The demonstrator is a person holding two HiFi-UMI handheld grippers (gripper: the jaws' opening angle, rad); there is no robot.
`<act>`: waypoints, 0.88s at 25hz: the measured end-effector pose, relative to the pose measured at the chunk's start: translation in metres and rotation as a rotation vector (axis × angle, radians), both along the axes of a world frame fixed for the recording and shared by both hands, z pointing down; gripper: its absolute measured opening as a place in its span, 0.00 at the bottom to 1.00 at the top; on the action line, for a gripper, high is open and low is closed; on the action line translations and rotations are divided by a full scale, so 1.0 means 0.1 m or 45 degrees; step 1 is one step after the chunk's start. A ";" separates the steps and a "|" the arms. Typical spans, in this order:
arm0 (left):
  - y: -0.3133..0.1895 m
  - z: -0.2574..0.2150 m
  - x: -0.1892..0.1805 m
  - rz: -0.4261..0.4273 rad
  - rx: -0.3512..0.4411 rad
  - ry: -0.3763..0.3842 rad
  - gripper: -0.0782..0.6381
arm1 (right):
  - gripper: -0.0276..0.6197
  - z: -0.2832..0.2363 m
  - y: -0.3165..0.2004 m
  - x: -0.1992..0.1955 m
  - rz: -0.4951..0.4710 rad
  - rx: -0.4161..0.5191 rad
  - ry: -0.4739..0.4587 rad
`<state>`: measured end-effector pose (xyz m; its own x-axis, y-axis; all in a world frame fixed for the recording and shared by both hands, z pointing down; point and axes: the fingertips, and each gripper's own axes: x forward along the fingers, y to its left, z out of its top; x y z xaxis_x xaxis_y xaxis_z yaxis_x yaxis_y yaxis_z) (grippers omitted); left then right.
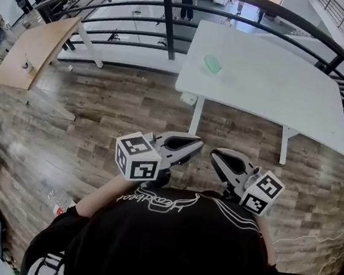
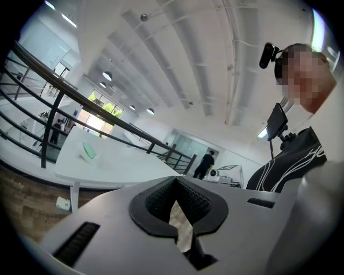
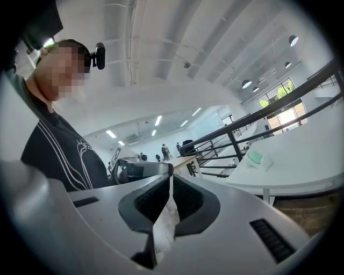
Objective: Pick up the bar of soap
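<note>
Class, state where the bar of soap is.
Head view: the bar of soap lies on the white table, toward its left end, near the railing.

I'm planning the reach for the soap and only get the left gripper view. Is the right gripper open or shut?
Observer: The right gripper is shut, with nothing between its jaws.
Operator: Where are the two grippers relative to the table?
Observer: The head view shows it and the left gripper side by side close to the person's chest, over the wood floor and short of the white table.
Operator: And the soap from there?
Observer: The green bar of soap lies toward the table's far left part, roughly straight ahead of the grippers.
</note>
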<state>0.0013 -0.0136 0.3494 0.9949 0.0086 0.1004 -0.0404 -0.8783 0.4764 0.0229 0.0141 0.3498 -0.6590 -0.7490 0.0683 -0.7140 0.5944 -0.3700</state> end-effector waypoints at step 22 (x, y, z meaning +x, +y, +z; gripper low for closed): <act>-1.37 0.34 0.57 -0.127 -0.077 -0.066 0.12 | 0.07 0.36 -1.47 0.67 -0.101 -0.086 0.013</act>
<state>0.0587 -0.1502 0.3830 0.9846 -0.0827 0.1542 -0.1524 -0.8383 0.5235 0.0895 -0.1327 0.3854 -0.7152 -0.6878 0.1242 -0.6695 0.6232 -0.4042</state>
